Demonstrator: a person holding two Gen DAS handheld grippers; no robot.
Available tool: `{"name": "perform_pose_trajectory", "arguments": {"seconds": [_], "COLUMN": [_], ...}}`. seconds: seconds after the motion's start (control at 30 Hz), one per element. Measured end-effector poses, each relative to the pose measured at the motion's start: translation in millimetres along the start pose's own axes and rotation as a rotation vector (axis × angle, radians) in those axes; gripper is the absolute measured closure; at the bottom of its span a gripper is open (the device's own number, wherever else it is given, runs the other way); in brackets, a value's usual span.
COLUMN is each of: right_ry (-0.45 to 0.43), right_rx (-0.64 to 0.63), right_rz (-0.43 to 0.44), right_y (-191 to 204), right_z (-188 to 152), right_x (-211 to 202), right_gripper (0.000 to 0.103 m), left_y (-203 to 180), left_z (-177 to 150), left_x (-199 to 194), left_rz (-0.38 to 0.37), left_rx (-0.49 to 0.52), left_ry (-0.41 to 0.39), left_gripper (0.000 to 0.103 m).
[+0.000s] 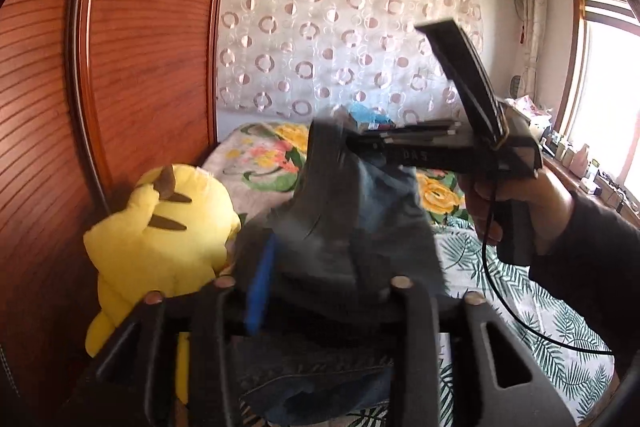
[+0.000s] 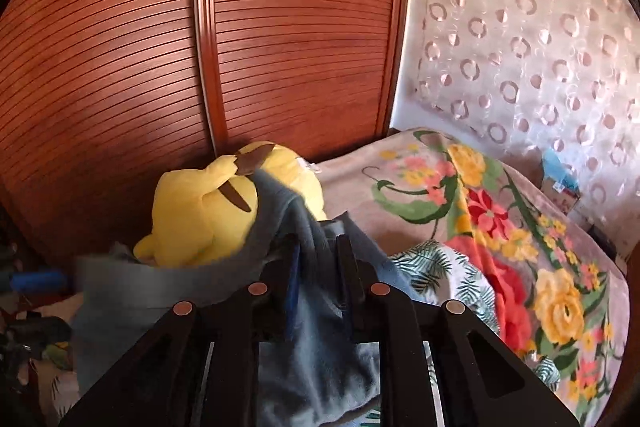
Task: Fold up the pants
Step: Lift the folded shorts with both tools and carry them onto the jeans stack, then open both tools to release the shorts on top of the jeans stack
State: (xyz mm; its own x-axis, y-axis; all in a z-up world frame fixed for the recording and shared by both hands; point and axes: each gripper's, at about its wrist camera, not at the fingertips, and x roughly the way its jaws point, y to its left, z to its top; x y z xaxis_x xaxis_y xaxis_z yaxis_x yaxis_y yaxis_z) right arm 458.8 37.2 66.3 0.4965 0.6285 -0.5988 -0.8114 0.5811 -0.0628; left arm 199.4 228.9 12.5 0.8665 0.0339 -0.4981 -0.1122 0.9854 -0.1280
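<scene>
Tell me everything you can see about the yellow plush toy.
The yellow plush toy is soft, bright yellow fabric with dark brown ear tips. It lies slumped at the bed's edge beside the slatted wooden wardrobe, its face not visible. A fold of the blue-grey pants drapes across its right side in the right wrist view.

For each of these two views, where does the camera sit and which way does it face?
Left wrist: on the left gripper, facing across the bed toward the curtained wall; shows pants, right gripper, a hand.
Right wrist: on the right gripper, facing the wooden wardrobe; pants between its fingers.
Shared: yellow plush, pants, floral blanket.
</scene>
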Motion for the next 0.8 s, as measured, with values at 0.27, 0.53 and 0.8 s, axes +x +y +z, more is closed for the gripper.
{"name": "perform_pose_trajectory", "arguments": {"seconds": [0.27,0.53,0.8], "right_ry": [-0.062,0.008,0.02], "right_rx": [0.057,0.091,0.155], "right_rz": [0.033,0.032,0.006], "right_y": [0.8,-9.3,-17.1], "right_z": [-15.7,-48.1,-55.8], "right_x": [-34.5,-19.0,7.4], "right_gripper": [0.086,0.086,0.086], "left_y": [-6.4,-5.5,-5.5], "left_z": [4.8,-20.7,-33.7], "left_x": [16.8,44.7,53.0], "left_rz": [0.005,0.02,0.029], "left_rx": [0.048,0.061,0.056], "left_ry": [0.029,0.135,0.15], "left_gripper": [0.054,0.054,0.054]}}
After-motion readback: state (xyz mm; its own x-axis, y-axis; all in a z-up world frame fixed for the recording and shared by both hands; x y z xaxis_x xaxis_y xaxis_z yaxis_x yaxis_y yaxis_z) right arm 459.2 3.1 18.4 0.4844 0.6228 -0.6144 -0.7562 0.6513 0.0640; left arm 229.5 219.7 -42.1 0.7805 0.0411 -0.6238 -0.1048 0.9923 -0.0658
